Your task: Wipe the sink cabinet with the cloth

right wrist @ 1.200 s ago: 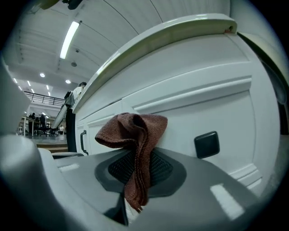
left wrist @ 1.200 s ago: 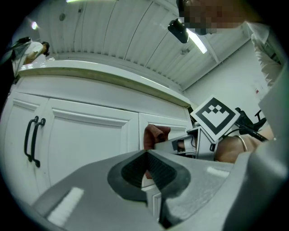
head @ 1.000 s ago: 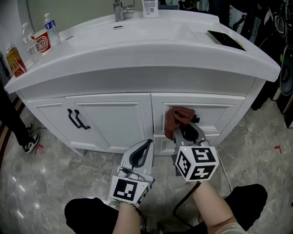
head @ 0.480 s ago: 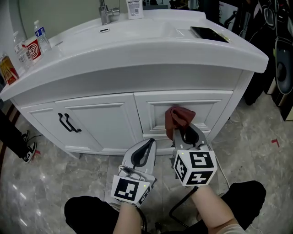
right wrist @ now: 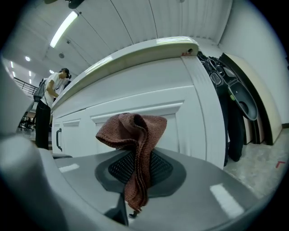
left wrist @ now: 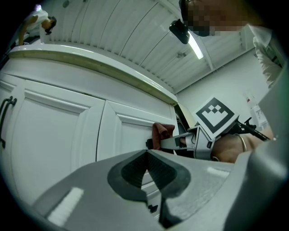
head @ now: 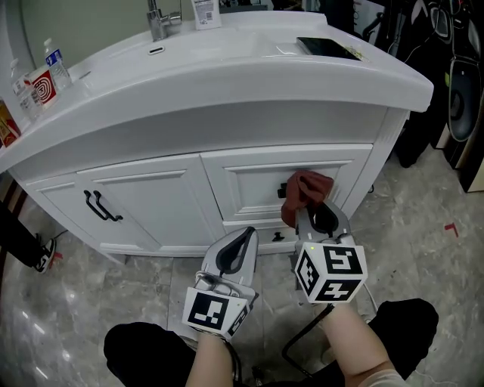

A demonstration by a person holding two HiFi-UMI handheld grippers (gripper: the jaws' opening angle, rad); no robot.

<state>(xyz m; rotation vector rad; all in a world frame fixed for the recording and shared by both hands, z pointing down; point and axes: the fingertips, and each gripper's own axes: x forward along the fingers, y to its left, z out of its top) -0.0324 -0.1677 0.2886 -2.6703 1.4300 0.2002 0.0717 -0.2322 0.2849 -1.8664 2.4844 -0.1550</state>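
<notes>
The white sink cabinet (head: 151, 204) fills the upper part of the head view. A reddish-brown cloth (head: 306, 193) is bunched against the right drawer front (head: 257, 185), beside a small dark handle. My right gripper (head: 321, 218) is shut on the cloth, whose folds hang down between the jaws (right wrist: 135, 135). My left gripper (head: 236, 253) hovers lower and to the left, shut with nothing in it, and points at the cabinet's base. In the left gripper view the cloth (left wrist: 161, 131) and the right gripper (left wrist: 180, 142) show against the drawer.
Black double handles (head: 102, 205) sit on the left door. On the countertop are a faucet (head: 157, 19), bottles (head: 57, 64) and a flat black item (head: 325, 47). Dark equipment (head: 454, 75) stands to the right on the marble floor. A person's shoe (head: 41, 253) is at left.
My right gripper has carried the cloth to the right across the drawer front, away from the centre seam. The left gripper has stayed where it was, shut.
</notes>
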